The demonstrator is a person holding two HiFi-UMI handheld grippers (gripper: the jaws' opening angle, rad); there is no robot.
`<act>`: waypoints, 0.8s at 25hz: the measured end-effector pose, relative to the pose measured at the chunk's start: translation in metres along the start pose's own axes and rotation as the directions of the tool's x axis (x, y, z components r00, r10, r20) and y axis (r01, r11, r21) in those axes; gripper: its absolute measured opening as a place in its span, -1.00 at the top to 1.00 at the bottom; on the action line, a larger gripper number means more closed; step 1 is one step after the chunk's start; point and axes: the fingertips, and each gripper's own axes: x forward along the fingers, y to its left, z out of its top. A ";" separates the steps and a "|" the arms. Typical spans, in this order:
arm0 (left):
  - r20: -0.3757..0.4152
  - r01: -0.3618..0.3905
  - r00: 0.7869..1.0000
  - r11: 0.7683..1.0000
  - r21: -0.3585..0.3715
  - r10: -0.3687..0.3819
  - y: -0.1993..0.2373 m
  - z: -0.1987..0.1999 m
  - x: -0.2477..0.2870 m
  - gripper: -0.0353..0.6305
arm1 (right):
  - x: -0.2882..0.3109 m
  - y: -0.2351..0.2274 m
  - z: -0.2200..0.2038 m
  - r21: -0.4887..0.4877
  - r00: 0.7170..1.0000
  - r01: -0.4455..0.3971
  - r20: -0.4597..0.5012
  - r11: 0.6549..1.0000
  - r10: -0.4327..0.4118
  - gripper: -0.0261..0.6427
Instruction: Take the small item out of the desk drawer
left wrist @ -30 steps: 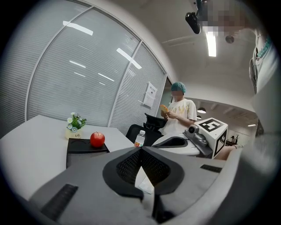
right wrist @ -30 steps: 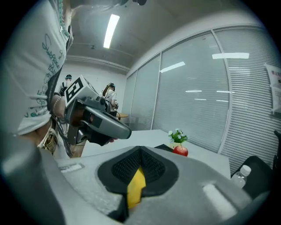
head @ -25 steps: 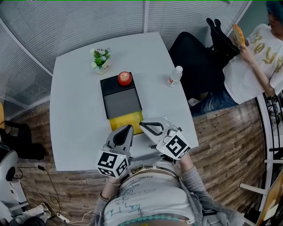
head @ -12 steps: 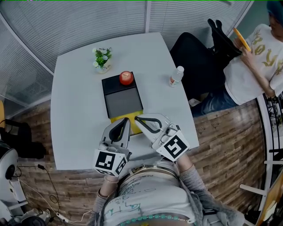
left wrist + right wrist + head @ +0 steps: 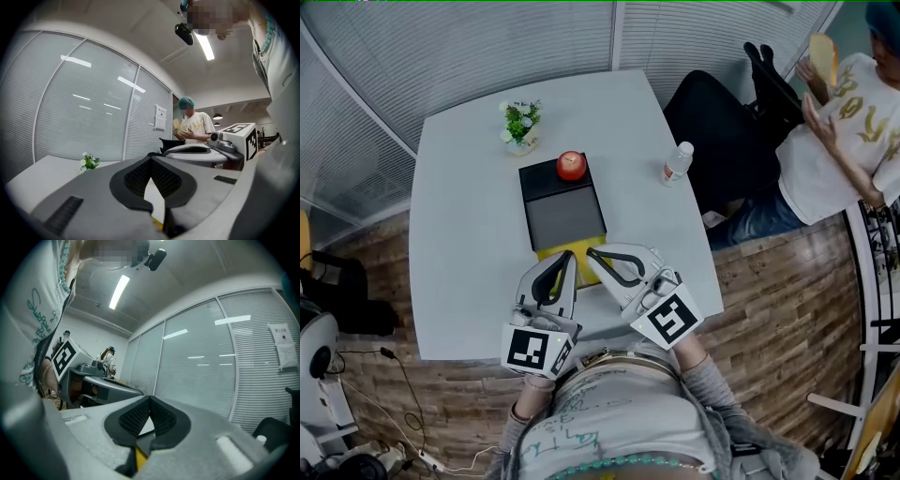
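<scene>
A black desk drawer box (image 5: 563, 214) with a grey top lies in the middle of the white table (image 5: 459, 253). A yellow part (image 5: 566, 251) sticks out at its near end. A red apple (image 5: 572, 165) sits on the box's far end. My left gripper (image 5: 569, 256) and right gripper (image 5: 592, 255) hover side by side just short of the yellow part, both shut and empty. The left gripper view shows its shut tips (image 5: 150, 161) with the right gripper (image 5: 206, 152) beside them. The right gripper view shows its shut tips (image 5: 150, 400). Nothing inside the drawer is visible.
A small potted plant (image 5: 520, 124) stands behind the box. A water bottle (image 5: 677, 162) stands near the table's right edge. A seated person (image 5: 825, 131) holding something yellow is at the far right, with a dark chair (image 5: 722, 131) beside the table. Glass walls with blinds enclose the far side.
Both grippers have moved a little forward, closer to the yellow end of the box, and stayed shut. The seated person has raised the yellow thing.
</scene>
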 end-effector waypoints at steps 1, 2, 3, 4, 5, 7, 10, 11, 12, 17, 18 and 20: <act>-0.005 -0.001 1.000 1.000 -0.005 0.001 0.000 -0.002 0.000 0.90 | 0.000 0.000 -0.002 0.004 1.000 0.001 -0.003 1.000 -0.001 0.92; -0.009 0.000 1.000 1.000 -0.010 0.000 -0.001 -0.004 0.000 0.90 | 0.001 0.000 -0.003 0.008 1.000 0.001 -0.005 1.000 -0.001 0.92; -0.012 0.002 1.000 1.000 -0.014 -0.002 -0.001 -0.006 0.001 0.90 | 0.002 -0.001 -0.004 0.010 1.000 0.000 -0.008 1.000 0.000 0.92; -0.014 0.004 1.000 1.000 -0.017 -0.004 -0.002 -0.007 0.001 0.90 | 0.002 -0.001 -0.005 0.010 1.000 -0.001 -0.012 1.000 0.001 0.92; -0.015 0.005 1.000 1.000 -0.018 -0.005 -0.003 -0.008 0.002 0.90 | 0.002 -0.002 -0.006 0.010 1.000 -0.002 -0.015 1.000 0.002 0.91; -0.015 0.007 1.000 1.000 -0.019 -0.008 -0.004 -0.009 0.003 0.90 | 0.002 -0.002 -0.007 0.017 1.000 -0.005 -0.020 1.000 0.005 0.92; -0.017 0.011 1.000 1.000 -0.022 -0.011 -0.005 -0.009 0.003 0.90 | 0.002 0.001 -0.009 0.020 0.999 -0.020 -0.031 1.000 0.021 0.92; -0.018 0.010 1.000 1.000 -0.023 -0.011 -0.004 -0.010 0.003 0.90 | 0.003 0.002 -0.009 0.017 0.999 -0.026 -0.033 1.000 0.026 0.92; -0.019 0.009 1.000 1.000 -0.025 -0.009 -0.004 -0.010 0.003 0.90 | 0.004 0.002 -0.010 0.014 0.999 -0.029 -0.033 0.999 0.030 0.92; -0.019 0.012 1.000 1.000 -0.028 -0.012 -0.003 -0.015 0.004 0.90 | 0.004 0.001 -0.010 0.019 0.999 -0.030 -0.027 0.999 0.030 0.92; -0.020 0.012 1.000 1.000 -0.029 -0.012 -0.003 -0.015 0.004 0.90 | 0.003 0.001 -0.011 0.020 0.999 -0.030 -0.027 0.999 0.030 0.92; -0.023 0.010 1.000 0.999 -0.030 -0.011 -0.003 -0.014 0.003 0.90 | 0.003 0.002 -0.011 0.018 0.999 -0.031 -0.031 0.999 0.032 0.92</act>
